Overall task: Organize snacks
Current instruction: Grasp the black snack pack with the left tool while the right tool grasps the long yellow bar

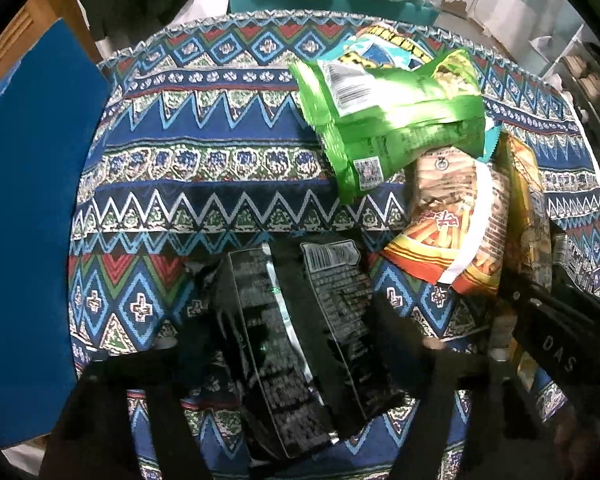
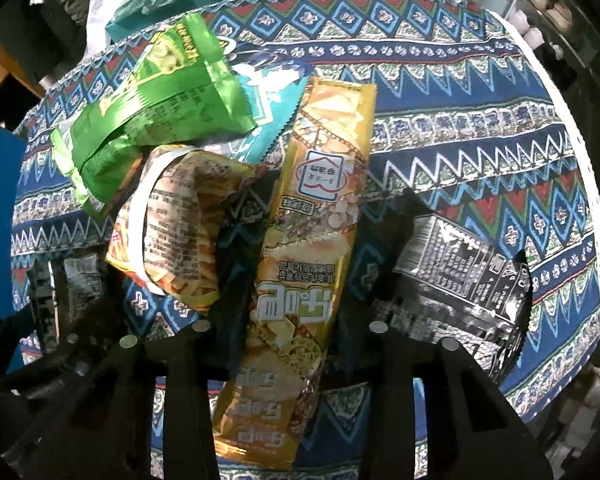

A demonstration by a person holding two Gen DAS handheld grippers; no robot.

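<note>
A patterned cloth in blue, red and green covers the tabletop. On it, at about one o'clock in the left wrist view, lies a pile of green snack bags, partly on top of an orange-and-yellow bag at three o'clock. A pair of black packets sits at six o'clock between the fingers of the left claw, whose jaws stand partly open; whether the pads press the packets cannot be told. In the right wrist view, the right claw is clamped on a long gold snack packet. Another black packet lies at three o'clock.
</note>
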